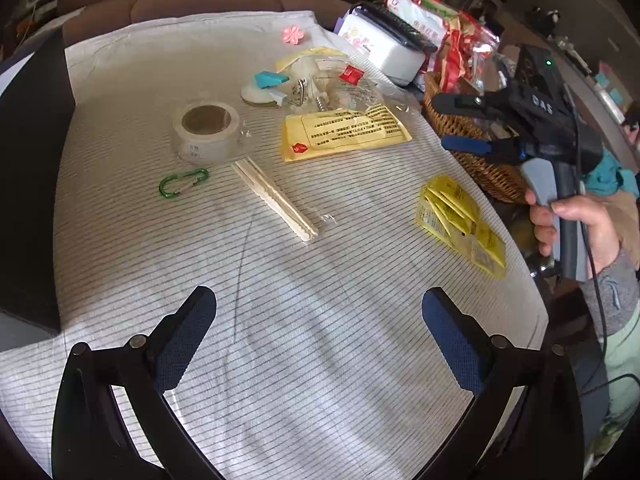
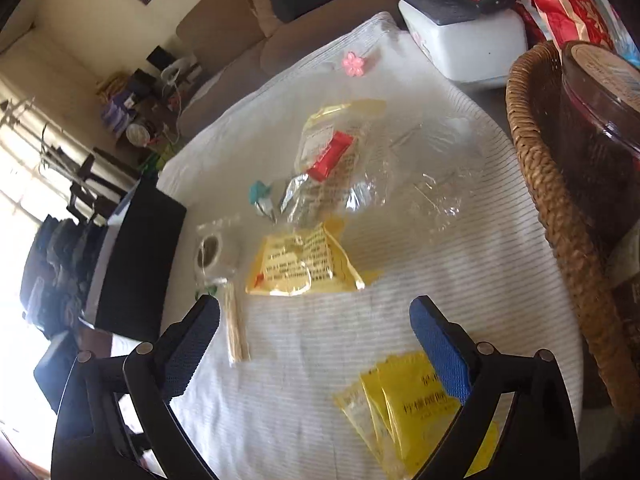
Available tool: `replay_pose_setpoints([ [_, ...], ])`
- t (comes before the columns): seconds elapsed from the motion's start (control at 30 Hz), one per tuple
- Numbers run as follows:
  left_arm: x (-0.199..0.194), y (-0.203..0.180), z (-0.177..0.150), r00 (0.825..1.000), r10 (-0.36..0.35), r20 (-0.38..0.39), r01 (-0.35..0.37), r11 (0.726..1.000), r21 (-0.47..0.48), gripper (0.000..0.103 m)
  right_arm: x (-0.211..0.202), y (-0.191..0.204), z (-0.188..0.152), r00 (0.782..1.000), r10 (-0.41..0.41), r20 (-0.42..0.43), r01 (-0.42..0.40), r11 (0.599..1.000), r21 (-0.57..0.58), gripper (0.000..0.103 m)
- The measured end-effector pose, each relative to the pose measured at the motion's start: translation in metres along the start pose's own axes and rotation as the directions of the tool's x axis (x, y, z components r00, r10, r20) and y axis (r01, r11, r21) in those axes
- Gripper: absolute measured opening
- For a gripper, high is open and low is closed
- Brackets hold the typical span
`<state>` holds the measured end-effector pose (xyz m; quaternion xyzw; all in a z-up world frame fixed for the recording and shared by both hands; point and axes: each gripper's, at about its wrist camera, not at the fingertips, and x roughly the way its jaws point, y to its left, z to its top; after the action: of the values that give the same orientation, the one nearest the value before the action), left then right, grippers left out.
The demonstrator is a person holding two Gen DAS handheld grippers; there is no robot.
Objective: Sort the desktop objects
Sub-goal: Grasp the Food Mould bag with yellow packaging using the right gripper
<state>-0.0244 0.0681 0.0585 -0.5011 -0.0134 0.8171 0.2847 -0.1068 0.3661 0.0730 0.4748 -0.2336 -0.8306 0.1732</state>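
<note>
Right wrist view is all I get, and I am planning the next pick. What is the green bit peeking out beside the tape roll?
Observer: It is a green carabiner. It lies flat on the striped cloth, near the tape roll but apart from it.
Operator: Is the left gripper in the way?
Observer: No. The left gripper is open and holds nothing. It hovers over bare cloth on the near side of the carabiner.
Operator: How does my gripper sit against the basket?
Observer: The right gripper is open. In the left wrist view its fingers show in front of the wicker basket, at the rim that faces the cloth.
</note>
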Motion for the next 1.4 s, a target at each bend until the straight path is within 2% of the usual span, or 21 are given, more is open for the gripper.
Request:
replay_pose_setpoints([
  [0.1, 0.002, 0.009, 0.004, 0.999, -0.032, 0.004, 0.032, 0.997, -0.072, 0.103, 0.015, -0.007, 0.011, 0.999, 0.034, 0.009, -0.035, 0.997, 0.073, 0.096],
  [0.17, 0.005, 0.012, 0.006, 0.998, -0.071, 0.0, 0.07, 0.992, -0.108, 0.103, 0.029, -0.011, 0.012, 0.999, 0.038, -0.018, -0.036, 0.993, 0.114, 0.088],
  [0.27, 0.008, 0.01, 0.008, 0.998, -0.064, -0.007, 0.063, 0.993, -0.098, 0.103, 0.045, -0.011, 0.009, 0.999, 0.002, -0.036, 0.002, 0.993, 0.115, 0.066],
  [0.3, 0.008, 0.011, 0.008, 0.998, -0.064, -0.007, 0.063, 0.993, -0.098, 0.103, 0.049, -0.011, 0.008, 0.999, -0.004, -0.04, 0.008, 0.994, 0.111, 0.043],
  [0.33, 0.007, 0.012, 0.008, 0.998, -0.066, -0.006, 0.065, 0.993, -0.103, 0.103, 0.052, -0.011, 0.008, 0.999, 0.002, -0.045, 0.003, 0.993, 0.118, 0.037],
  [0.43, 0.004, 0.018, 0.007, 0.998, -0.062, -0.003, 0.062, 0.99, -0.127, 0.103, 0.044, -0.008, 0.007, 1.0, 0.017, -0.015, -0.014, 0.991, 0.135, 0.026],
  [0.53, -0.005, 0.025, 0.008, 0.998, -0.054, 0.015, 0.056, 0.987, -0.151, 0.103, 0.022, 0.012, 0.012, 0.999, 0.01, 0.032, -0.013, 0.997, 0.079, 0.019],
  [0.67, -0.024, 0.033, 0.012, 0.996, -0.067, 0.061, 0.077, 0.981, -0.18, 0.103, -0.017, 0.056, 0.015, 0.99, -0.05, 0.129, 0.06, 0.995, -0.082, 0.016],
  [0.8, -0.045, 0.038, 0.016, 0.99, -0.08, 0.119, 0.103, 0.975, -0.195, 0.103, -0.04, 0.099, 0.004, 0.981, -0.092, 0.169, 0.132, 0.961, -0.241, 0.016],
  [0.87, -0.054, 0.04, 0.018, 0.985, -0.087, 0.146, 0.116, 0.973, -0.202, 0.103, -0.029, 0.118, -0.006, 0.994, -0.081, 0.073, 0.101, 0.937, -0.335, 0.016],
  [0.97, -0.056, 0.045, 0.021, 0.986, -0.081, 0.146, 0.112, 0.97, -0.215, 0.103, -0.004, 0.118, -0.028, 0.995, -0.05, -0.086, 0.018, 0.94, -0.341, 0.022],
  [1.07, -0.051, 0.051, 0.02, 0.988, -0.085, 0.128, 0.113, 0.965, -0.236, 0.103, -0.007, 0.11, -0.03, 0.995, 0.009, -0.097, -0.037, 0.957, -0.287, 0.028],
  [1.1, -0.048, 0.052, 0.019, 0.989, -0.09, 0.118, 0.116, 0.963, -0.242, 0.103, -0.013, 0.11, -0.027, 0.995, 0.051, -0.088, -0.074, 0.957, -0.282, 0.031],
  [1.13, -0.046, 0.053, 0.018, 0.989, -0.097, 0.111, 0.122, 0.961, -0.248, 0.103, -0.022, 0.109, -0.024, 0.99, 0.118, -0.073, -0.133, 0.955, -0.266, 0.047],
  [1.17, -0.044, 0.054, 0.017, 0.989, -0.105, 0.105, 0.129, 0.958, -0.255, 0.103, -0.031, 0.106, -0.02, 0.979, 0.197, -0.059, -0.206, 0.948, -0.243, 0.058],
  [1.2, -0.042, 0.054, 0.016, 0.989, -0.113, 0.1, 0.136, 0.956, -0.262, 0.103, -0.037, 0.102, -0.017, 0.97, 0.24, -0.032, -0.241, 0.945, -0.22, 0.071],
  [1.23, -0.041, 0.054, 0.014, 0.988, -0.116, 0.097, 0.139, 0.953, -0.269, 0.103, -0.041, 0.098, -0.014, 0.977, 0.211, 0.006, -0.206, 0.958, -0.2, 0.072],
  [1.3, -0.037, 0.054, 0.013, 0.988, -0.119, 0.094, 0.141, 0.95, -0.28, 0.103, -0.038, 0.093, -0.009, 0.998, 0.029, 0.049, -0.019, 0.98, -0.198, 0.073],
  [1.33, -0.035, 0.054, 0.013, 0.989, -0.12, 0.09, 0.141, 0.949, -0.283, 0.103, -0.032, 0.09, -0.009, 0.997, -0.045, 0.055, 0.056, 0.977, -0.208, 0.073],
  [1.37, -0.034, 0.053, 0.013, 0.988, -0.125, 0.089, 0.145, 0.948, -0.284, 0.103, -0.021, 0.086, -0.01, 0.998, -0.06, 0.019, 0.063, 0.978, -0.201, 0.073],
  [1.4, -0.032, 0.051, 0.013, 0.987, -0.133, 0.088, 0.153, 0.947, -0.282, 0.103, -0.004, 0.08, -0.014, 0.998, -0.01, -0.06, 0.0, 0.985, -0.171, 0.068],
])
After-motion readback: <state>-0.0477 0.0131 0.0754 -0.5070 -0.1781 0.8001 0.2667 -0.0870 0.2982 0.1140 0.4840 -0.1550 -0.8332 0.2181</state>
